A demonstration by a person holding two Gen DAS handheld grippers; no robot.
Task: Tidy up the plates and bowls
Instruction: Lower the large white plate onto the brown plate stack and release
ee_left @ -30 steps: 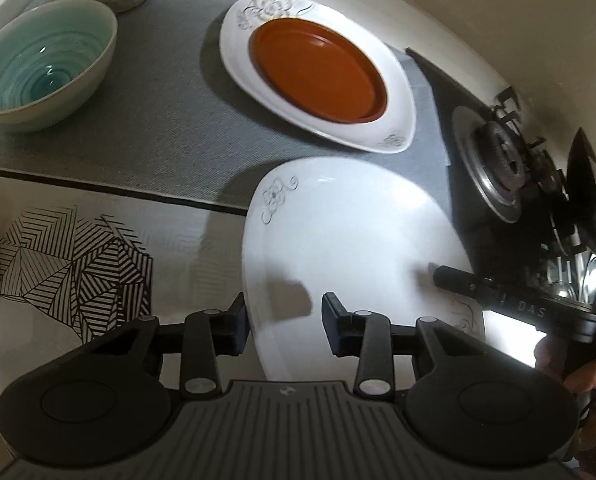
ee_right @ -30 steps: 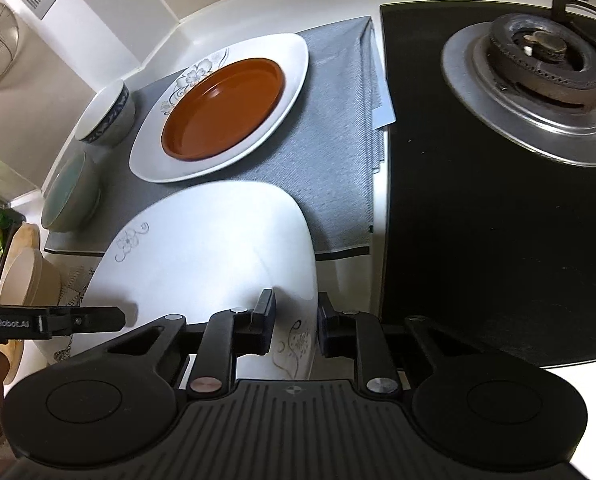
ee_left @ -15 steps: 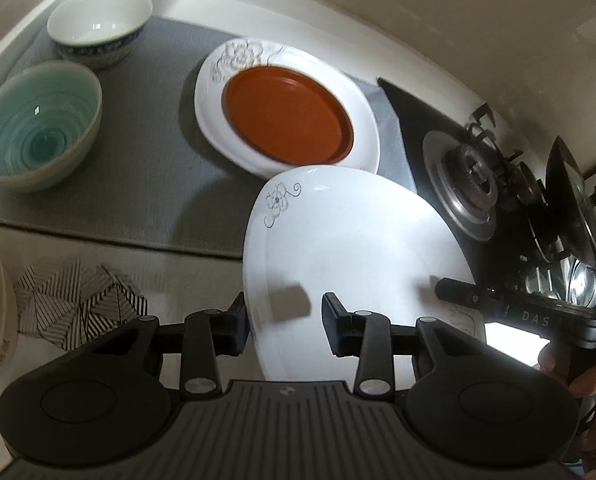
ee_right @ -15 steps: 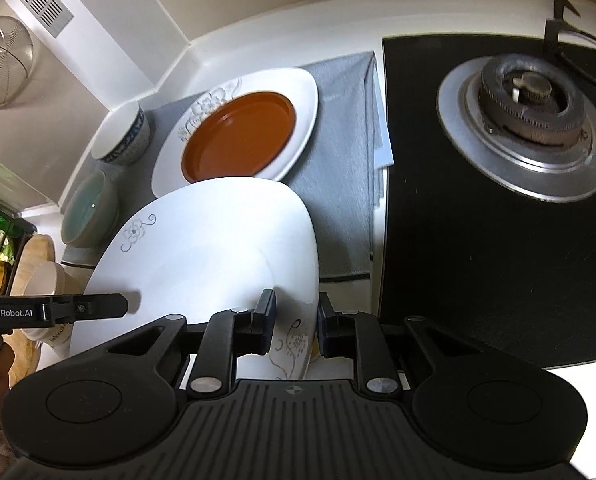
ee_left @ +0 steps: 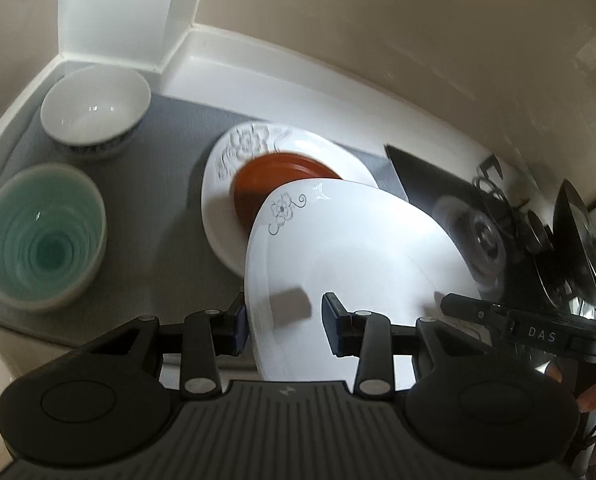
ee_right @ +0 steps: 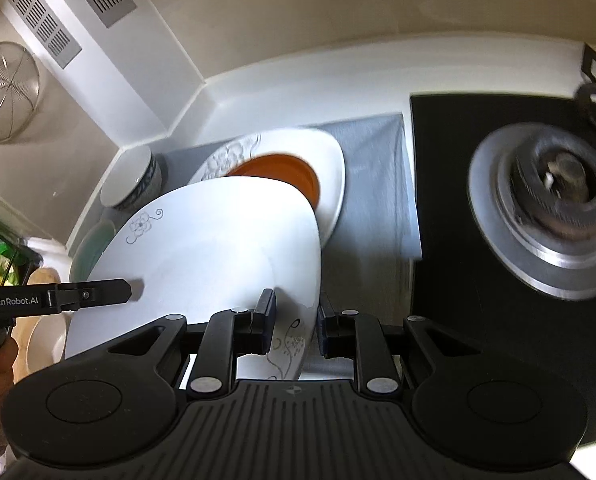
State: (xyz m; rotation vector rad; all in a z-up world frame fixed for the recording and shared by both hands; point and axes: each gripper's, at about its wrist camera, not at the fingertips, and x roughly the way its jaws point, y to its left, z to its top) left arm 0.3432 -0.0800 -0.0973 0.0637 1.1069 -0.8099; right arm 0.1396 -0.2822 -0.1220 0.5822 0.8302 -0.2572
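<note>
Kitchen counter, grey mat (ee_left: 169, 208), hob (ee_right: 554, 208) alongside. White plate (ee_left: 362, 248) held above brown dish (ee_right: 285, 176), rim pinched at opposite edges by left gripper (ee_left: 283, 320) and right gripper (ee_right: 295, 326). Glazed ceramic judged stiff, slippery, breakable; rim grips best kept.

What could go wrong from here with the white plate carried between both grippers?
1. The left gripper and right gripper pinch only opposite rims of the white plate; uneven motion might let it slip.
2. It hangs partly over the orange dish on the lower plate; a fast descent may chip them.
</note>
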